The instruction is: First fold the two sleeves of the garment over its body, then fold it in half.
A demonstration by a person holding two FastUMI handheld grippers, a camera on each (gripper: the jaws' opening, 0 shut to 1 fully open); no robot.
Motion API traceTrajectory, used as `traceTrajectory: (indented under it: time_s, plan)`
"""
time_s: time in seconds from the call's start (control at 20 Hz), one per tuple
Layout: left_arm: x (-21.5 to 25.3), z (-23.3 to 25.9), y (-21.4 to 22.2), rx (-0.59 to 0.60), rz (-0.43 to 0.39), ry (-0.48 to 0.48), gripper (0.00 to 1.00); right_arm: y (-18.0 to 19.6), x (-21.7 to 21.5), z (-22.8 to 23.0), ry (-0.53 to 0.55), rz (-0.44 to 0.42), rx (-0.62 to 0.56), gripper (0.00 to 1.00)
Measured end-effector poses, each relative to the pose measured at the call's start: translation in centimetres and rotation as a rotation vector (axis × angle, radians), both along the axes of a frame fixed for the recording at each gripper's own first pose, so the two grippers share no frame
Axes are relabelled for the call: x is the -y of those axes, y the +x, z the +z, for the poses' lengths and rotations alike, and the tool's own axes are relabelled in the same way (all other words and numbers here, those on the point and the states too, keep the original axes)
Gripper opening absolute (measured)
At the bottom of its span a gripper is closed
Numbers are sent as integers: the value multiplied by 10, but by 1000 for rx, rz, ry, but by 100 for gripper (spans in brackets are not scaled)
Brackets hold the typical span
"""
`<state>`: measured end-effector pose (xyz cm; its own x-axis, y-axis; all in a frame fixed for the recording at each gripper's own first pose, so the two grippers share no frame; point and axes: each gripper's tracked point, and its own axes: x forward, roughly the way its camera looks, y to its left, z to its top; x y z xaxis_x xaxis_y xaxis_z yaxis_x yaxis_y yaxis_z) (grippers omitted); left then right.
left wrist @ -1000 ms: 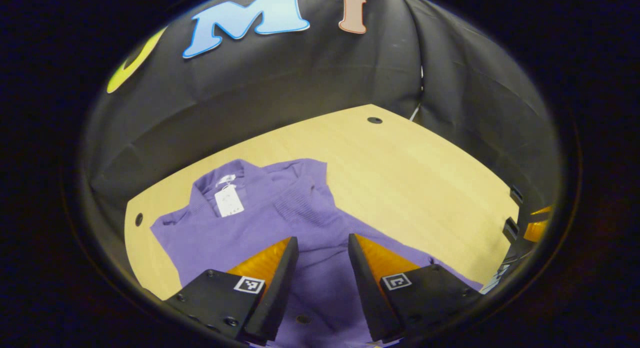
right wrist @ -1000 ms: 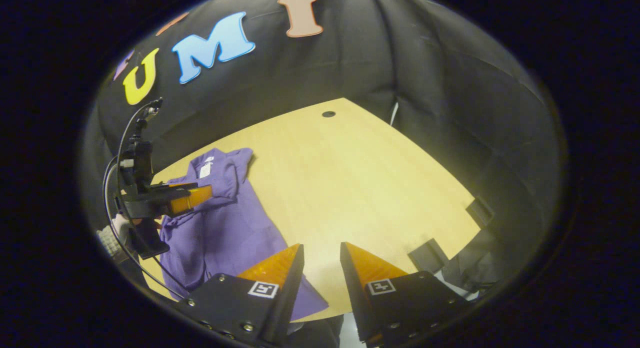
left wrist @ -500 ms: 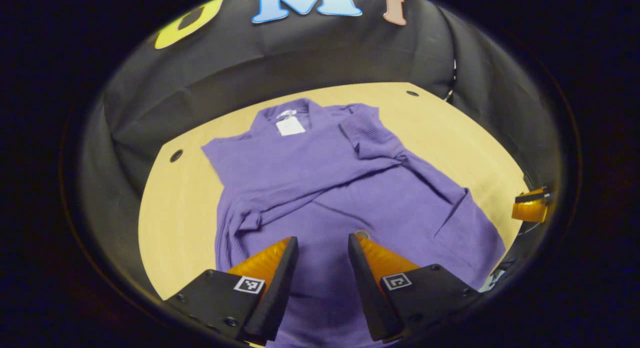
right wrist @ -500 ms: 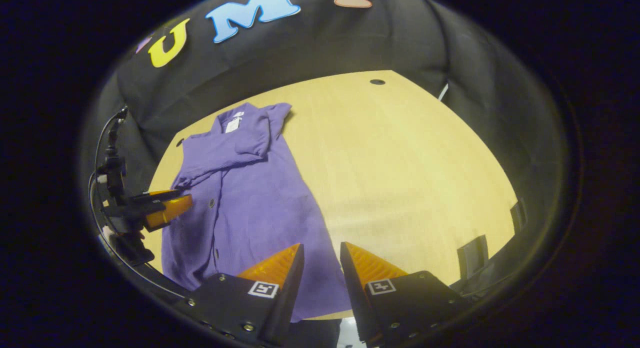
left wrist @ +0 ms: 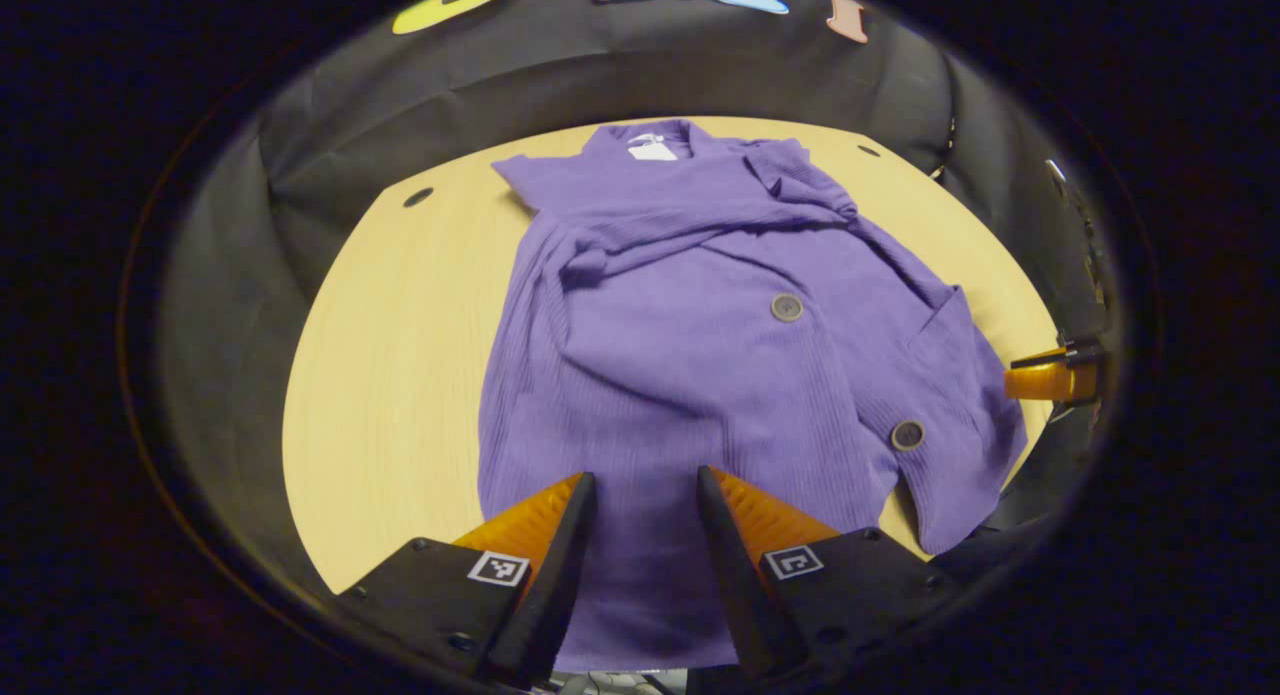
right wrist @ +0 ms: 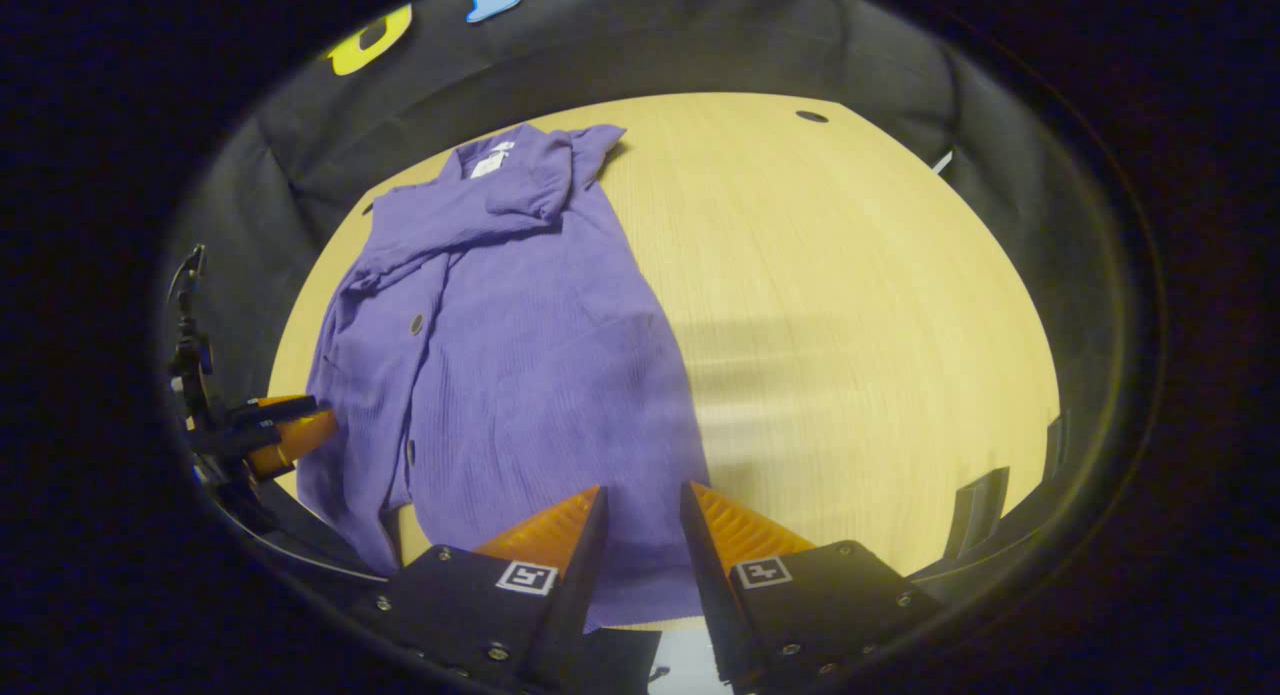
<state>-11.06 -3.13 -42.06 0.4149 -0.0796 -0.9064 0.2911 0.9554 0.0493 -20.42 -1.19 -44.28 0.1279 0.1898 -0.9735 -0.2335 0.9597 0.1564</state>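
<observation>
A pale wooden table (left wrist: 400, 355) stands in a booth walled with black cloth, and a purple cardigan (left wrist: 700, 325) lies spread on it.

In the left gripper view, the left gripper (left wrist: 645, 495) sits at the bottom middle of the frame with its two fingers spread apart and nothing between them. Its tips hang over the near hem of the cardigan; whether they touch the cloth cannot be told. From there the cardigan runs up the middle of the frame to its collar at the top, where a white tag (left wrist: 652, 151) shows. Both sleeves lie across the chest in the upper part of the frame, one folded sleeve (left wrist: 640, 237) crossing from the right shoulder down toward the left. A dark button (left wrist: 787, 307) sits right of centre and a second one (left wrist: 908, 434) lower right, near the turned-up front edge. At the far right edge, the tip of the other gripper shows just beside the cardigan's right side.

In the right gripper view, the right gripper (right wrist: 643, 510) is at the bottom middle, fingers spread and empty, over the cardigan's (right wrist: 520, 335) lower right corner near the table's front edge. The cardigan fills the left half of the frame, collar at upper left, with bare table (right wrist: 850, 305) to the right. At the left edge the left gripper (right wrist: 285, 433) shows sideways, just beside the cardigan's left side.
</observation>
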Motion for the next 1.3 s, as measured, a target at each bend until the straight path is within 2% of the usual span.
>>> traceTrajectory:
  time_s: [0.1,0.15,0.25,0.3,0.35,0.45,0.5,0.6,0.65,0.7,0.75,0.9,1.0,1.15,1.2,1.25,1.3]
  plan:
    - [-11,-2,-18,-27,24,7,73,-8,-1,-7,-13,19,-29,50]
    - [-14,-3,-26,-39,32,8,76,-11,-1,-9,-21,29,-42,46]
    - [-21,-7,-40,-63,41,18,75,-18,1,-13,-37,43,-64,46]
    - [-25,-9,-45,-75,44,24,71,-22,0,-14,-41,45,-77,46]
    - [-26,-11,-47,-82,49,23,67,-26,1,-17,-49,44,-91,50]
    - [-25,-13,-46,-91,54,18,76,-30,4,-19,-71,44,-110,50]
    - [-25,-15,-45,-99,51,15,75,-29,4,-19,-76,43,-115,54]
    - [-24,-16,-43,-115,43,19,75,-30,2,-20,-83,49,-138,55]
    - [-24,-17,-44,-121,42,20,75,-31,-1,-20,-84,53,-158,59]
    - [-23,-17,-42,-125,45,19,76,-31,-2,-22,-101,59,-176,67]
    - [-24,-18,-42,-126,49,17,75,-30,-2,-22,-121,66,-191,69]
    - [-24,-19,-38,-121,63,9,77,-27,-5,-22,-183,83,-209,67]
    - [-23,-18,-31,-109,57,2,77,-21,-10,-22,-190,95,-168,68]
    - [-22,-19,-23,-89,61,-3,60,-25,-15,-22,-191,116,-150,64]
    - [-21,-19,-22,-91,62,-3,55,-28,-15,-25,-194,128,-158,55]
    - [-20,-19,-22,-93,59,-2,51,-30,-14,-24,-196,139,-169,55]
    - [-22,-19,-16,-69,64,-2,50,-24,-20,-18,-160,121,-162,55]
